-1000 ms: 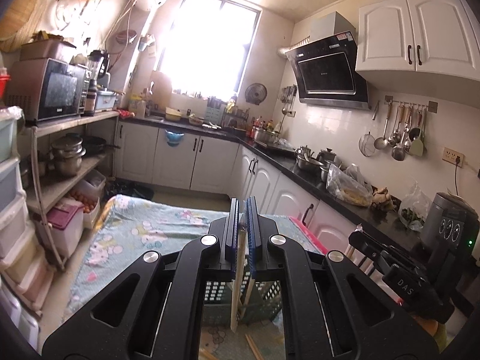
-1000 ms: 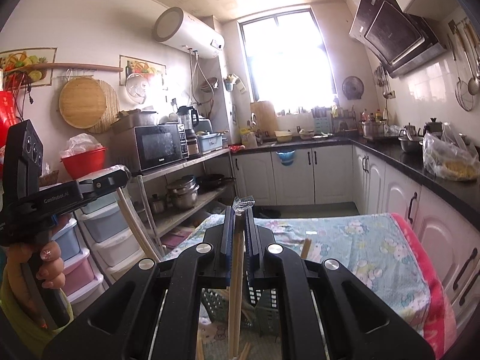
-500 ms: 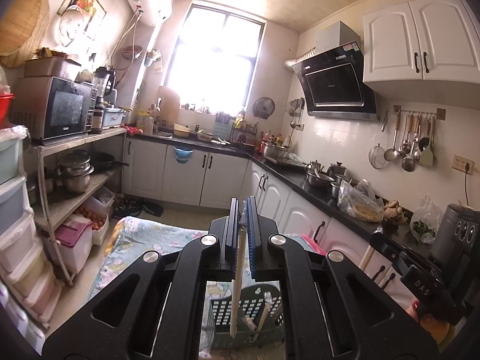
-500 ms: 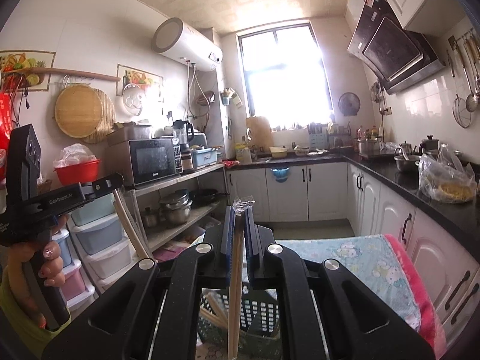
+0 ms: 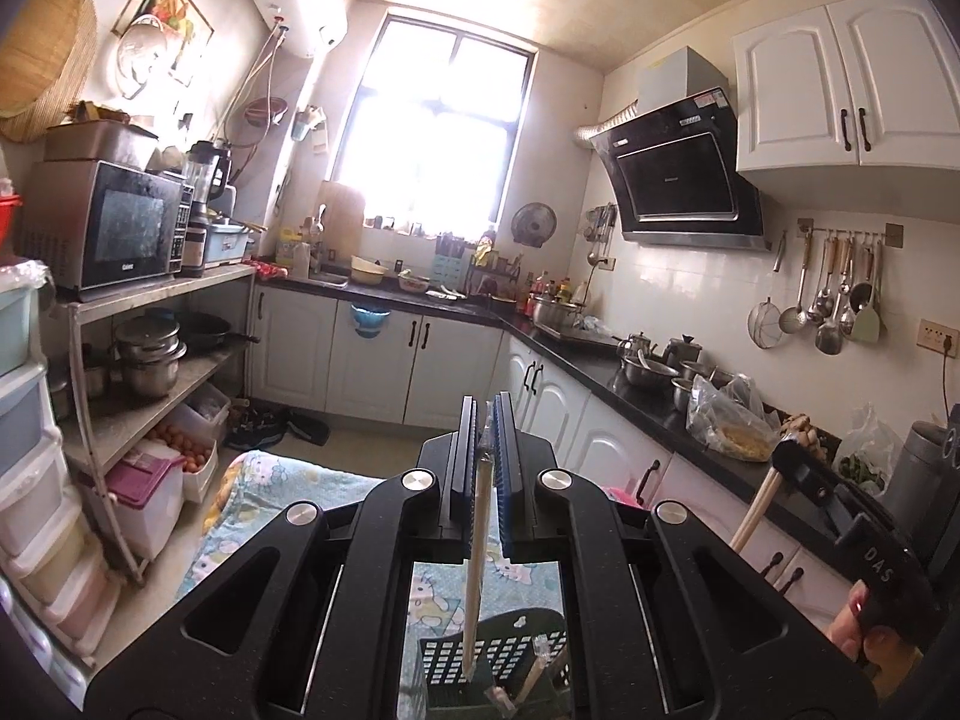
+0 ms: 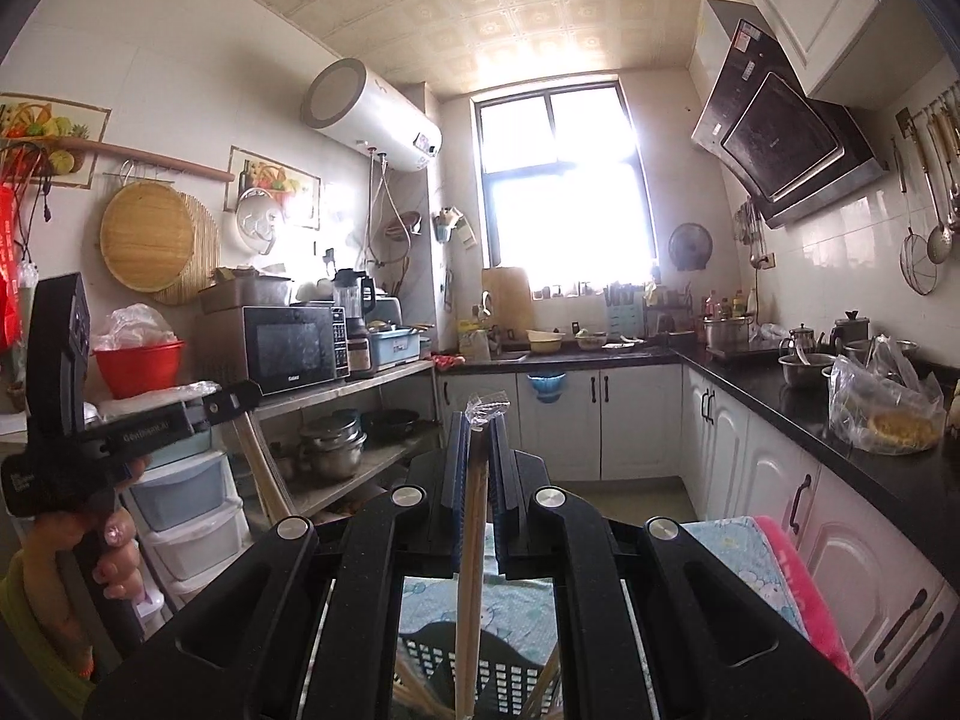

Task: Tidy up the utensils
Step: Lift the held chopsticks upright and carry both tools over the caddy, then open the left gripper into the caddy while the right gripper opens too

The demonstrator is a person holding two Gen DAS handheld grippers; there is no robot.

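Left hand-held gripper [image 5: 485,414] is clamping a pale chopstick [image 5: 475,570], long axis near vertical, top end between the pads, lower tip hanging over the dark slotted basket [image 5: 480,654]. Right hand-held gripper [image 6: 478,426] is clamping a wrapped chopstick pair [image 6: 468,588], also hanging approx. straight down, plastic wrap sticking up past the pads. Basket is sitting near, on a patterned cloth [image 5: 270,492]; its lower part is getting cut off by frame edge & gripper bodies. Other sticks inside the basket are hard to count.
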